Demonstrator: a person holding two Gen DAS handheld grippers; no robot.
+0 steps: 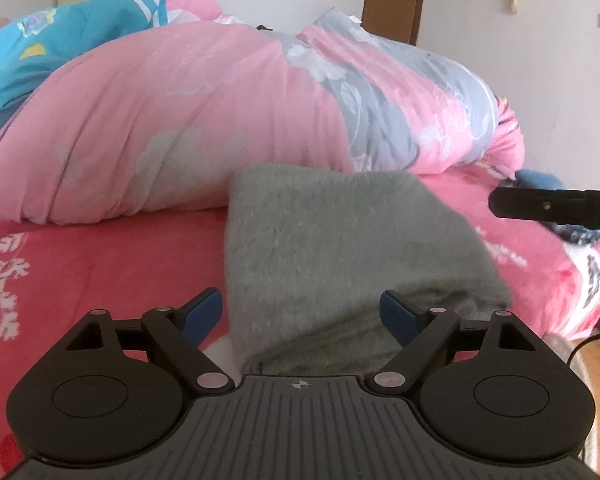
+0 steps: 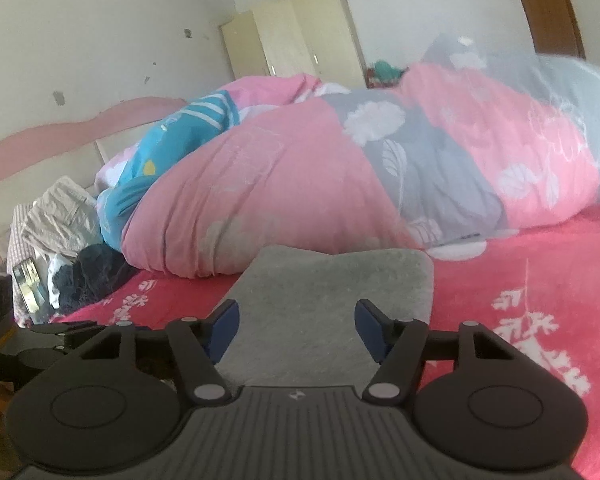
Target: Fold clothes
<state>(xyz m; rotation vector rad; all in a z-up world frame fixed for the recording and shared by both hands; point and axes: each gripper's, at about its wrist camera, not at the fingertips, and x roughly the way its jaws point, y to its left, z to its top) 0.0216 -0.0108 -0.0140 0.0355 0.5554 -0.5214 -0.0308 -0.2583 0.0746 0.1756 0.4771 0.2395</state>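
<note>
A folded grey garment [image 1: 340, 256] lies on the red bedspread [image 1: 100, 264], straight ahead of the left gripper [image 1: 301, 316] and right gripper [image 2: 297, 330], both spread wide, gripping nothing.

Red-sheeted bed [image 1: 100, 264] — folded grey garment [image 1: 340, 248], pink quilt [image 1: 180, 120] on it

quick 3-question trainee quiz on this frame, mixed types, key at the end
1. True or false: the left gripper is shut on the grey folded garment.
2. What lies directly behind the garment? A) pink floral duvet B) a chair C) a basket
3. Fill in: the garment lies on a ___ bedsheet with white print.

Key: 1 false, both the left and the right gripper are open; 2 A; 3 red.
</note>
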